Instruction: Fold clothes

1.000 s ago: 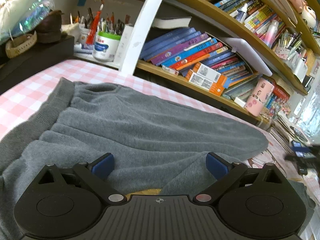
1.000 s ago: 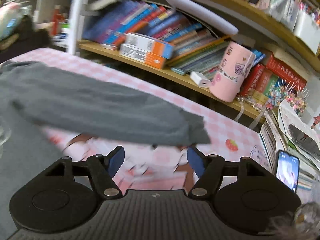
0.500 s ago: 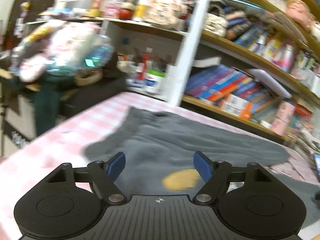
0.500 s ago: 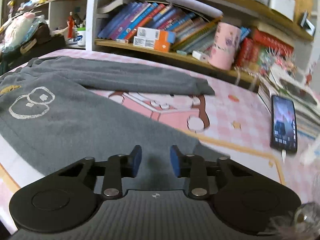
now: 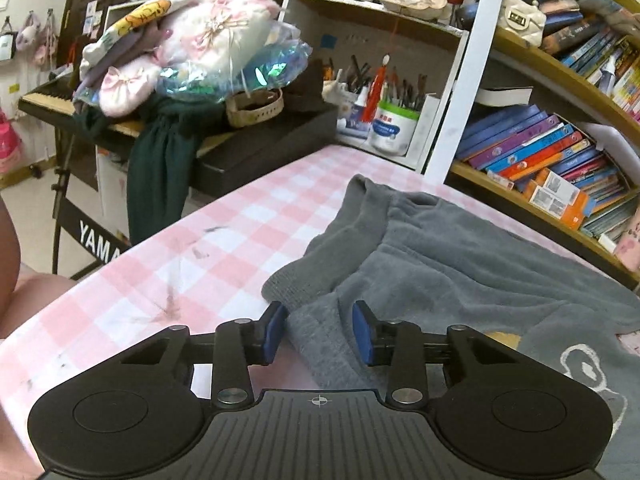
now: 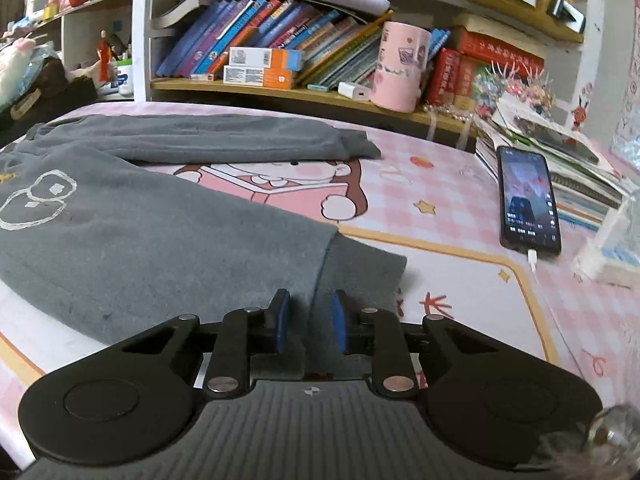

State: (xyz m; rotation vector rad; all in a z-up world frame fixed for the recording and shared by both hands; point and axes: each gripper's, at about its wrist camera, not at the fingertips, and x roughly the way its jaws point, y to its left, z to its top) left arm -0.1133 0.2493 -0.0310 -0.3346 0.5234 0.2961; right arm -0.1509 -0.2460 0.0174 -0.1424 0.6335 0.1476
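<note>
Grey trousers [image 5: 460,264] lie between both closing tongs, left [image 5: 319,330] and right [image 6: 308,320], ungripped.

Bare pink checked tablecloth [image 5: 224,240] lies open left of the grey trousers [image 5: 460,272] — free passage there. At the right, a charging phone [image 6: 526,196] and a stack of booklets [image 6: 568,168] crowd the edge — the bookshelf [image 6: 320,92] walls the far side.

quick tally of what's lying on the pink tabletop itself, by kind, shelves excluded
Grey sweatpants: 1
Phone, lit and plugged in: 1
Stack of books and papers: 1
Clear box at the right edge: 1
Total: 4
</note>
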